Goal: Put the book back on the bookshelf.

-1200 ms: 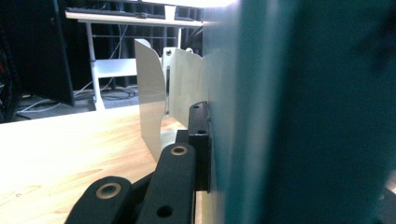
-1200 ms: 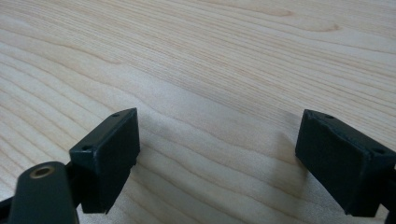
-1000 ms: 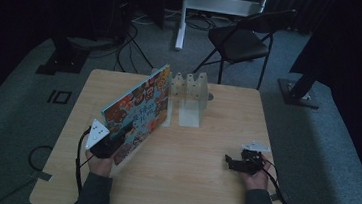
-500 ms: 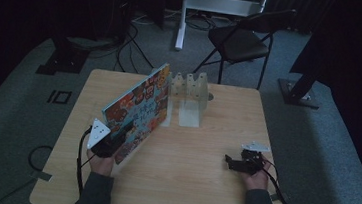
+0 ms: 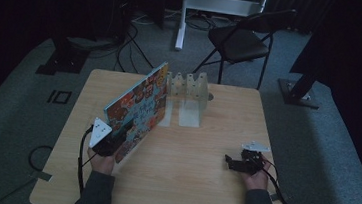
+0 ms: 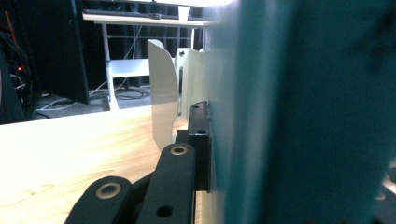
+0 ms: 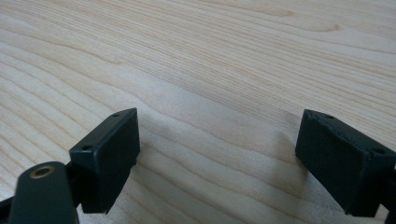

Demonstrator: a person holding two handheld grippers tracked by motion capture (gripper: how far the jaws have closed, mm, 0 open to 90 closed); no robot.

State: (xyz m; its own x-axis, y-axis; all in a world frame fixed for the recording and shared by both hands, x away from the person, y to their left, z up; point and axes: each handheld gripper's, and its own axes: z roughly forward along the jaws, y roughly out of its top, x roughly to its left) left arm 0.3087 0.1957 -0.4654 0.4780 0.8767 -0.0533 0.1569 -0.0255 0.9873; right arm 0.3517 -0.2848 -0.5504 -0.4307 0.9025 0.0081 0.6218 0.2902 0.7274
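Two tongs: the left tongs [image 5: 114, 143] clamp the flat, glossy picture book [image 5: 137, 109], tilted on edge at the pale woodgrain surface's [image 5: 186, 183] left. Up close, its teal cover [image 6: 308, 112] shows; the right tongs [image 7: 219, 154] gape empty.

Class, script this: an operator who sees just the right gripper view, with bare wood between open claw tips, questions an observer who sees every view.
Operator: What is the other hand doing?
Observer: The left claw is shut on a picture book, which is stood on its edge and leaning.
Operator: Is anything else on the table?
Observer: A clear rack stands at the far side, by the book's far end.
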